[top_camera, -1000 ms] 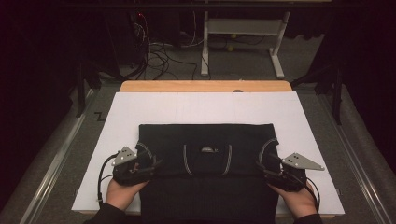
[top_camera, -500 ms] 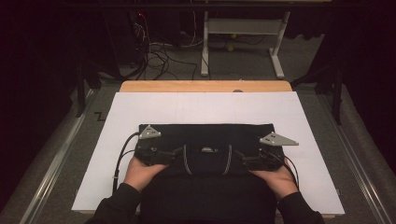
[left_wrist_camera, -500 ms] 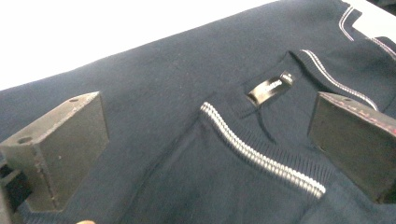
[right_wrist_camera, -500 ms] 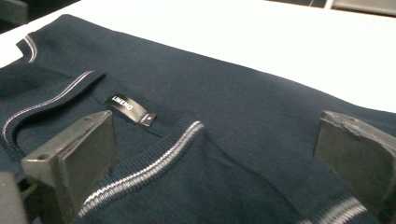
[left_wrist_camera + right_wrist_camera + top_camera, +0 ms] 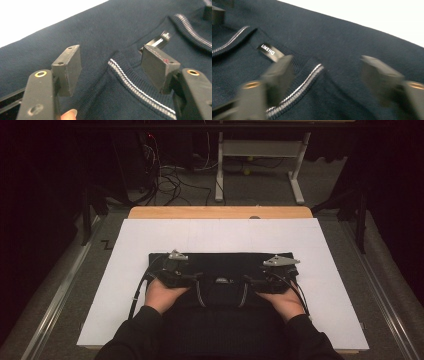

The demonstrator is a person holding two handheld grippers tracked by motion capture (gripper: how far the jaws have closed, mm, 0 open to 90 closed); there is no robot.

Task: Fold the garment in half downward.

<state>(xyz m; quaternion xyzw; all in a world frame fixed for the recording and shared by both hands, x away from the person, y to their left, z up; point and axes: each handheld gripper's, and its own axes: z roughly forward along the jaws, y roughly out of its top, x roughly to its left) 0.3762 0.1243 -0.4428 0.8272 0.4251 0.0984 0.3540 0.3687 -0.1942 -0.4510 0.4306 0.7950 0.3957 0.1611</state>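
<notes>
A dark navy garment [image 5: 220,262] lies flat on the white sheet, its neck opening at the middle. My left gripper [image 5: 199,277] and right gripper [image 5: 247,280] lie on it either side of the neck, pointing at each other. In the left gripper view the left gripper [image 5: 112,60] has just been closing, but its jaws stand apart over a ribbed edge with white stripes [image 5: 132,83] without pressing it. The right gripper [image 5: 327,65], blurred, has also been closing, and its jaws are apart over the striped edge [image 5: 302,82] beside a black label [image 5: 267,51].
The white sheet [image 5: 150,235] covers a wooden table whose far edge [image 5: 220,212] shows. Metal rails [image 5: 60,290] run along both sides. Behind the table stand a white frame [image 5: 260,155] and loose cables [image 5: 170,180] on the floor.
Both hands have moved from the garment's outer sides inward toward its neck and a little farther from the person. The garment's outline looks unchanged.
</notes>
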